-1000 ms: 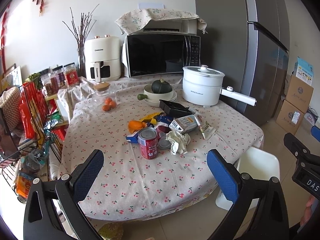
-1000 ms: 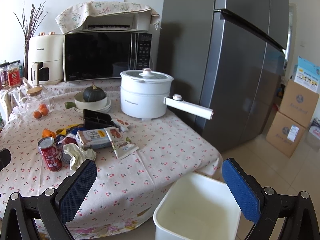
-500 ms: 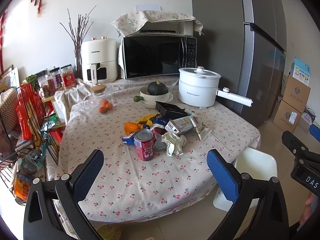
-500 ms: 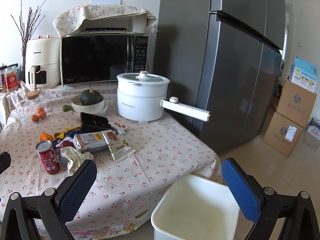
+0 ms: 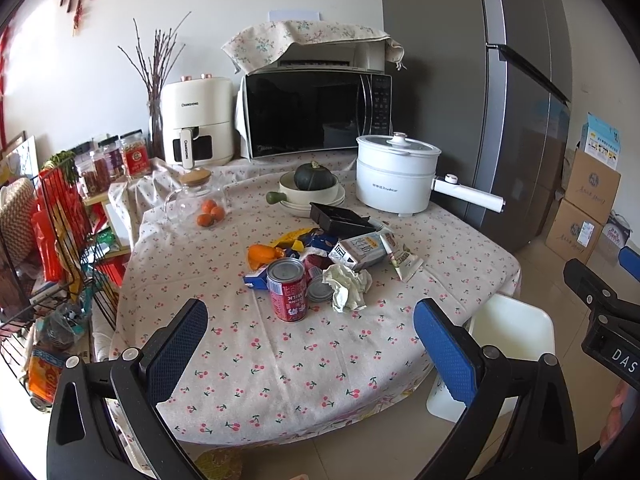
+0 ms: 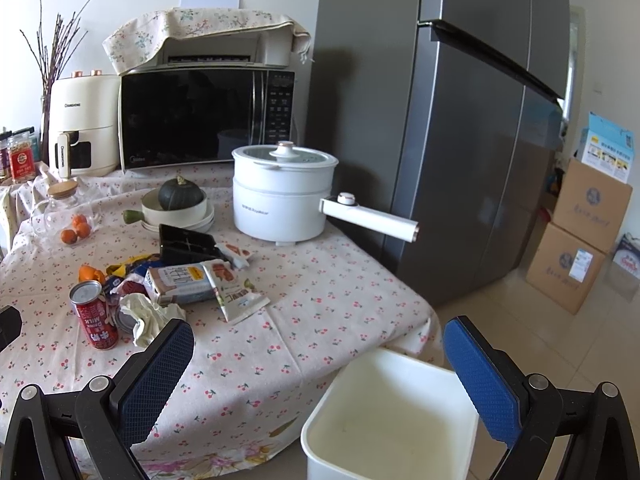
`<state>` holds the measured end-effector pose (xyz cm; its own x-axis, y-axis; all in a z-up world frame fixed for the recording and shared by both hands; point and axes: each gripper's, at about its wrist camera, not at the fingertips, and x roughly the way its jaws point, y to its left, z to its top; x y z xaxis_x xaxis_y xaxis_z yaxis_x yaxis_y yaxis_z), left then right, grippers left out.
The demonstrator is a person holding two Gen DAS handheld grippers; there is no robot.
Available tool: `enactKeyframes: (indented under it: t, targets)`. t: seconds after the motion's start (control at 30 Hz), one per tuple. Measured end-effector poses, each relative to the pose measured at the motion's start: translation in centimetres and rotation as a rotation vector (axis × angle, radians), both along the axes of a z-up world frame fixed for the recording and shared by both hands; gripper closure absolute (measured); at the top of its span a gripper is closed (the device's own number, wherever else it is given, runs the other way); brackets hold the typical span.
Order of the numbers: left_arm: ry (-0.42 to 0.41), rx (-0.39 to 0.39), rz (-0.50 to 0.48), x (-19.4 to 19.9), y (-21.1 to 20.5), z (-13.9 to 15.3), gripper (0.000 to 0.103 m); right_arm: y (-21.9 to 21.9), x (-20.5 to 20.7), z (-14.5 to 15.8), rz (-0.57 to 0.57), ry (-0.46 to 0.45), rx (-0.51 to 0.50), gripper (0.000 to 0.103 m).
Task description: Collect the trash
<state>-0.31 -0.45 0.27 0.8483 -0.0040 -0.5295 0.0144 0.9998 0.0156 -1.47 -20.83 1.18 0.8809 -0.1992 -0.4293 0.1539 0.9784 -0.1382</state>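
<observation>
A pile of trash lies mid-table: a red milk can (image 5: 287,291), a crumpled white tissue (image 5: 347,285), a grey carton (image 5: 358,251), a torn sachet (image 5: 403,255), a black tray (image 5: 340,219) and orange and blue wrappers (image 5: 262,254). The can (image 6: 93,314), the tissue (image 6: 146,316) and the carton (image 6: 182,284) also show in the right wrist view. A white bin (image 6: 390,420) stands on the floor at the table's right edge; it also shows in the left wrist view (image 5: 514,334). My left gripper (image 5: 310,344) is open and empty, short of the pile. My right gripper (image 6: 320,372) is open and empty above the bin's near side.
A white electric pot (image 5: 394,178) with a long handle, a bowl with a squash (image 5: 312,190), a glass jar and oranges (image 5: 210,212) stand behind the pile. A microwave (image 5: 316,114) and an air fryer (image 5: 196,124) are at the back. A fridge (image 6: 460,120) and cardboard boxes (image 6: 580,248) are at right.
Both grippers have drifted slightly; the table and pile sit a little lower and nearer in both views. Both stay open and empty.
</observation>
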Motion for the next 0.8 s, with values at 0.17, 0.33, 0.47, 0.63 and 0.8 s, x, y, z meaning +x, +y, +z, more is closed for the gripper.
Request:
enactKeyframes:
  t: [0.17,0.33,0.47,0.63,0.8]
  targets:
    - [0.000,0.001,0.001,0.00,0.00,0.01,0.000,0.02,-0.01,-0.01,0.001,0.002,0.001,0.000]
    - [0.001,0.000,0.001,0.00,0.01,0.01,0.000,0.05,-0.02,-0.01,0.000,-0.001,0.001,0.000]
    - [0.000,0.002,0.000,0.02,-0.01,0.02,0.000,0.07,-0.02,-0.02,0.001,0.001,0.000,0.000]
    - [0.003,0.000,0.002,0.01,0.06,0.02,0.000,0.03,-0.04,-0.03,0.000,0.000,0.001,0.000]
    - [0.006,-0.002,0.004,-0.01,0.36,-0.01,0.000,0.01,0.03,-0.12,-0.006,0.003,0.000,0.000]
